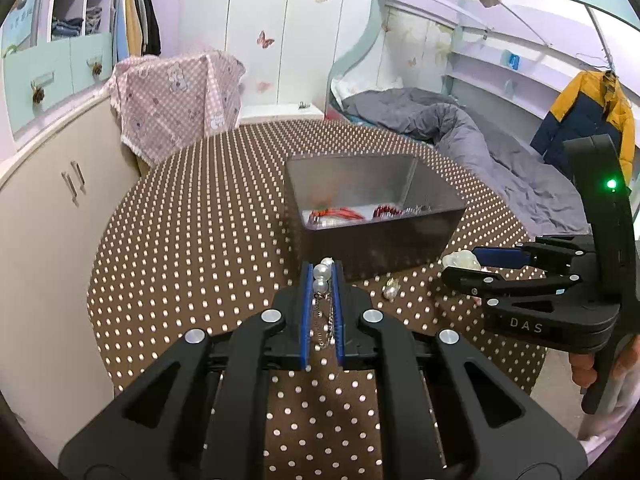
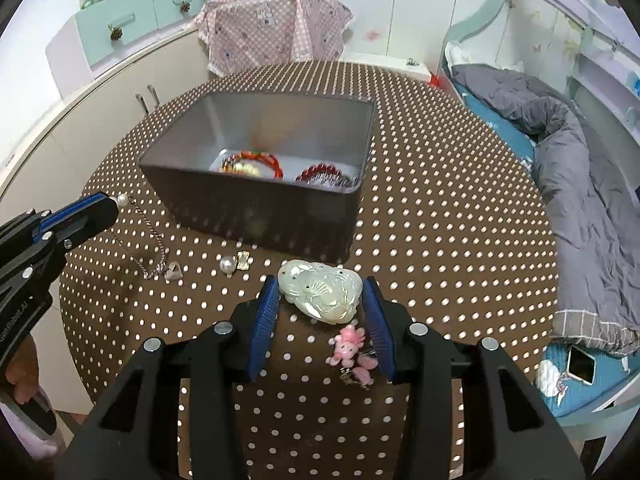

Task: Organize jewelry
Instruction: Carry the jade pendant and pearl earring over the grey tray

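Note:
My left gripper (image 1: 322, 270) is shut on a pearl necklace (image 1: 321, 276); its chain (image 2: 148, 236) hangs down to the table. It also shows in the right wrist view (image 2: 110, 202). My right gripper (image 2: 320, 286) is around a pale green jade pendant (image 2: 320, 286), fingers touching its sides, held above the table; the pendant also shows in the left wrist view (image 1: 460, 261). A dark grey box (image 2: 256, 208) holds red and orange bead bracelets (image 2: 258, 160). A loose pearl (image 2: 227, 265) and a gold clasp (image 2: 243, 260) lie before the box.
A pink charm (image 2: 350, 348) lies on the brown dotted tablecloth (image 2: 440, 240) under my right gripper. A bed with a grey duvet (image 2: 580, 168) is at the right, cabinets (image 1: 52, 208) at the left. A pink covered object (image 1: 176, 100) stands behind the table.

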The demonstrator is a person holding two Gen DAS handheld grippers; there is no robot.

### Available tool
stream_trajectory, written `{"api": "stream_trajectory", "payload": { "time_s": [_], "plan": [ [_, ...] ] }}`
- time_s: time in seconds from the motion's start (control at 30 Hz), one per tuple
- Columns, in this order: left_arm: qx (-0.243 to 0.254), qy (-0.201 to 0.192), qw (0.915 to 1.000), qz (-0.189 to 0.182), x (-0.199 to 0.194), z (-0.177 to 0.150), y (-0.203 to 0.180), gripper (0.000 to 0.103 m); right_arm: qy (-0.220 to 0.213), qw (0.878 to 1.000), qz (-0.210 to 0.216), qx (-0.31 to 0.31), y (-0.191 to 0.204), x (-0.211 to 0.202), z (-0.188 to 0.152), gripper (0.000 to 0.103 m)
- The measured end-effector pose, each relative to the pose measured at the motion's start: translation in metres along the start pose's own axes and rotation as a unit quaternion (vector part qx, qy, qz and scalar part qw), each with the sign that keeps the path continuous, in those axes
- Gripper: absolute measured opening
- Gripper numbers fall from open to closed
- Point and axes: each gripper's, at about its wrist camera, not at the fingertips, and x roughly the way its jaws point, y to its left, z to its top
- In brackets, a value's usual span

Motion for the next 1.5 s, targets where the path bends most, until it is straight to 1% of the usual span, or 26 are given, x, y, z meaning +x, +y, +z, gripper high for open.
{"api": "stream_trajectory", "payload": {
  "time_s": [0.23,0.53,0.73,0.87,0.97,1.1,1.4,1.5],
  "plan": [
    [0.007,-0.028,0.9996,0.003,-0.015,0.022,-0.004,0.009,-0.04,0.999,-0.007,-0.001,-0.007,-0.024,0.014,0.04],
    [0.02,-0.065,0.9977,0.01,-0.034,0.052,-0.015,0.009,-0.093,0.996,0.006,-0.005,-0.013,-0.054,0.031,0.04],
    [0.042,-0.088,0.9952,0.008,-0.041,0.072,-0.03,0.009,-0.117,0.993,0.011,-0.012,-0.013,-0.06,0.047,0.04],
    [0.045,-0.094,0.9946,0.006,-0.039,0.08,-0.034,0.009,-0.125,0.992,0.012,-0.014,-0.017,-0.061,0.056,0.04],
    [0.043,-0.089,0.9951,0.005,-0.031,0.082,-0.034,0.009,-0.124,0.992,0.013,-0.014,-0.019,-0.057,0.06,0.04],
    [0.041,-0.073,0.9965,0.002,-0.016,0.08,-0.033,0.009,-0.114,0.993,0.022,-0.017,-0.018,-0.047,0.06,0.04],
    [0.034,-0.023,0.9991,-0.006,0.023,0.074,-0.027,0.01,-0.077,0.996,0.032,-0.014,-0.021,-0.015,0.064,0.04],
    [0.038,-0.011,0.9992,-0.002,0.033,0.07,-0.025,0.01,-0.071,0.997,0.033,-0.012,-0.022,-0.009,0.065,0.04]
  ]
}}
